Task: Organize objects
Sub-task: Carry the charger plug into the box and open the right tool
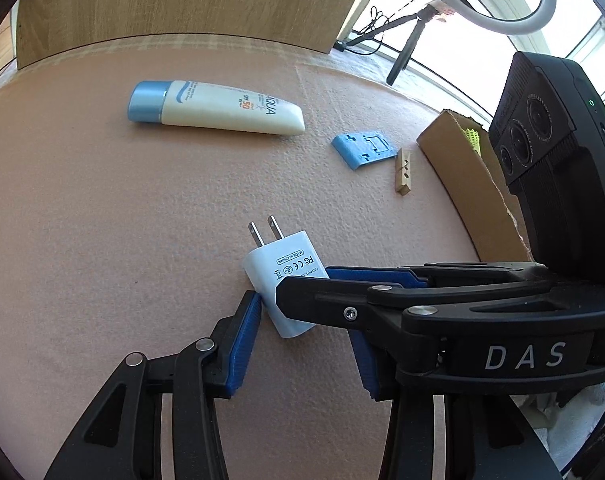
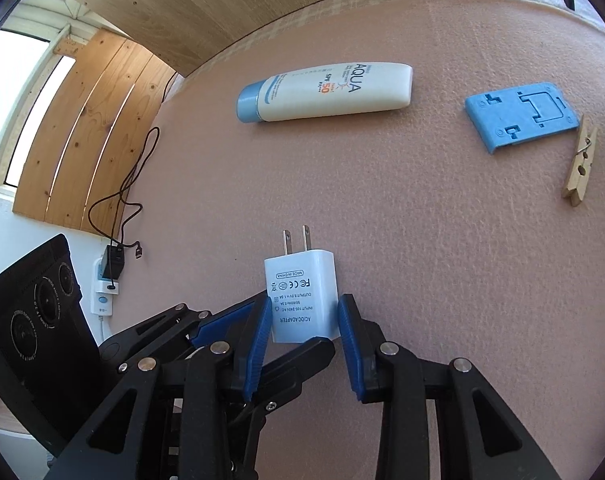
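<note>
White plastic is what both tools meet on: the power adapter (image 2: 302,296), prongs pointing away toward the sunscreen tube (image 2: 326,92), sits low and central over the pink felt mat (image 2: 422,240). The right gripper (image 2: 304,320) pinches it, a blue pad pressed to each narrow side of its lower half. The left gripper (image 1: 302,320) comes in from the other side; in its own view one blue pad lies against the adapter's edge while the other is well off to the right, behind the right gripper's crossing finger, so it looks spread around the adapter rather than clamped on it. Whether the adapter rests on the mat or is lifted just clear I cannot tell. The main risk is the crowding: two sets of fingers overlap on one small, smooth block, and if either hand shifts sideways the linkages could knock together and lever the adapter out of the pinch. The grip is low on the body, so the heavier pronged end could swing down if the pads slip on the glossy shell. A drop would likely land it on the mat, harmlessly, but short of the cardboard box (image 1: 462,168) at the right, presumably the place for sorted items. The blue plastic stand (image 2: 518,116) and wooden clothespin (image 2: 580,164) lie just beside each other near that box and could be nudged by a low pass.
</note>
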A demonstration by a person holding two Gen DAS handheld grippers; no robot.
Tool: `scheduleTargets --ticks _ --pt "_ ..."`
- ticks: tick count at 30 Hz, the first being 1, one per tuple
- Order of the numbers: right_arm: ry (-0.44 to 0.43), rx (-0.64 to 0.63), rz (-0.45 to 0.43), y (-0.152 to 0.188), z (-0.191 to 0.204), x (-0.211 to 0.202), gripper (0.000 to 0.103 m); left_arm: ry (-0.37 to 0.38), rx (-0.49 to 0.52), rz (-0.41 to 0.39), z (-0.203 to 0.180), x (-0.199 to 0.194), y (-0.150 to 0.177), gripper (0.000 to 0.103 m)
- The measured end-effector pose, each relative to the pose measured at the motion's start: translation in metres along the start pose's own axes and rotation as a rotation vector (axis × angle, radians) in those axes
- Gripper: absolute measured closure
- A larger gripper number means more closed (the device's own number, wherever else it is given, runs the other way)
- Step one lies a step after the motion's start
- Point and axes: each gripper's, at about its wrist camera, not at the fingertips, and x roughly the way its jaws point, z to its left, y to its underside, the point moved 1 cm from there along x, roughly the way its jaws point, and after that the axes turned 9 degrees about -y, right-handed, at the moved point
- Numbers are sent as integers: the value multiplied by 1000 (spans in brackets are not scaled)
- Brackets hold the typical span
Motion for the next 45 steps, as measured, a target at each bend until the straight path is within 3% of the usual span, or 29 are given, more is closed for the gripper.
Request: scheduleTargets --ticks 9,20,34,45 --pt "25 27 -107 22 -19 -60 72 1 147 -45 -71 -15 -8 57" --pt "75 59 -233 40 -44 -137 72 77 250 -82 -148 -23 -25 56" --pt "140 121 -349 43 -104 -220 72 173 338 -81 -249 1 -56 56" --pt "175 147 -360 29 -148 -243 72 204 344 -34 -286 38 -75 57"
